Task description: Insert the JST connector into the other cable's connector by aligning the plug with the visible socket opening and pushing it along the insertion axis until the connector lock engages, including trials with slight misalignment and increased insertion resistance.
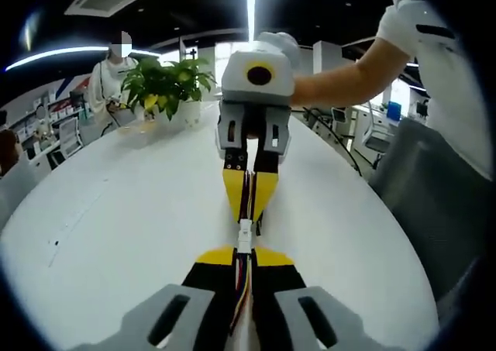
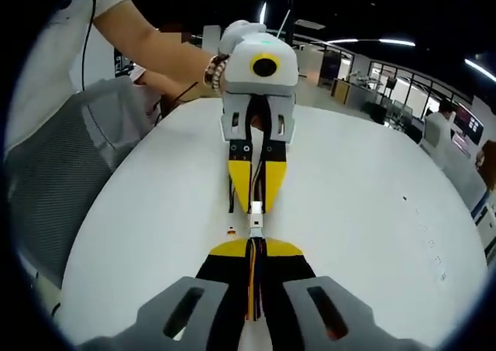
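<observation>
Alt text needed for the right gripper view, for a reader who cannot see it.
Two yellow-tipped grippers meet tip to tip over a white table: the right gripper holds a bundle of coloured wires ending in a white connector, which meets the left gripper opposite. A person's arm holds the left gripper.

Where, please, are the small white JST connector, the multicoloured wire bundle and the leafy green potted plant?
small white JST connector (image 1: 245,232), left gripper view, on its white housing between the two grippers' tips.
multicoloured wire bundle (image 2: 255,277), right gripper view, on the wires between the closed jaws.
leafy green potted plant (image 1: 167,84), left gripper view, on its leaves.
</observation>
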A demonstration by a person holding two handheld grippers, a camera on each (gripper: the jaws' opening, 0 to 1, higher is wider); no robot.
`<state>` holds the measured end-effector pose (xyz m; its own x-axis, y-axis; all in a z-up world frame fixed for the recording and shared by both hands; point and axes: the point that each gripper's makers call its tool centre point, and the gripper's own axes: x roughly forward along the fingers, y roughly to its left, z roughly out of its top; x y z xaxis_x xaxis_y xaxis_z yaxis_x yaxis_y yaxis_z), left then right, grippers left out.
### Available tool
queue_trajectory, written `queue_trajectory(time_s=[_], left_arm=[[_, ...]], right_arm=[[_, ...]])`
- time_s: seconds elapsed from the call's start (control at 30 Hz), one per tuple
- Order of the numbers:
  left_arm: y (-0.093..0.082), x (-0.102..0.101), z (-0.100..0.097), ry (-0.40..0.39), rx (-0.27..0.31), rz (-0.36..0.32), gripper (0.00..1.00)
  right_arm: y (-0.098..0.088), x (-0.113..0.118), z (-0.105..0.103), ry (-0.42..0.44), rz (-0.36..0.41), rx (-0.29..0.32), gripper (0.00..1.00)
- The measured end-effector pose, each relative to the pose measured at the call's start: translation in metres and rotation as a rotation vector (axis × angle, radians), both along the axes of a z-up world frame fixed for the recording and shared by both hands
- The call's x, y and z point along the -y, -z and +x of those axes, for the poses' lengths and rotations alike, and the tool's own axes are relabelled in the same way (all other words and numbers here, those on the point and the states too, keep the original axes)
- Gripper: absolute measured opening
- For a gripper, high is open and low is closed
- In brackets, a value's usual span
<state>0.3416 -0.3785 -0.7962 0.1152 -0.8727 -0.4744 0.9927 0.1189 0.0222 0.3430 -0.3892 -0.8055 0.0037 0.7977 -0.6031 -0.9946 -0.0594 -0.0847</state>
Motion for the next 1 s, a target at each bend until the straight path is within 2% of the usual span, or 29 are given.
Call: queue_trajectory(time_s=[0.1, 0.27, 0.47, 1.0], left_arm=[[0.003, -0.001, -0.001, 0.004, 0.006, 0.018, 0.01], [-0.001, -0.001, -0.001, -0.009, 0.001, -0.005, 0.01], [-0.006, 0.0, -0.003, -0.008, -0.005, -0.025, 0.01], [-0.006, 0.001, 0.002, -0.017, -0.007, -0.027, 0.01]], right_arm=[[-0.003, 0.0, 0.001, 0.011, 0.029, -0.013, 0.0], [-0.008, 0.001, 0.002, 0.033, 0.066, -0.03, 0.0], [-0.018, 0.001, 0.001, 0.059, 0.146, -0.076, 0.0], [-0.021, 0.0, 0.003, 0.084, 0.173, -0.089, 0.01]])
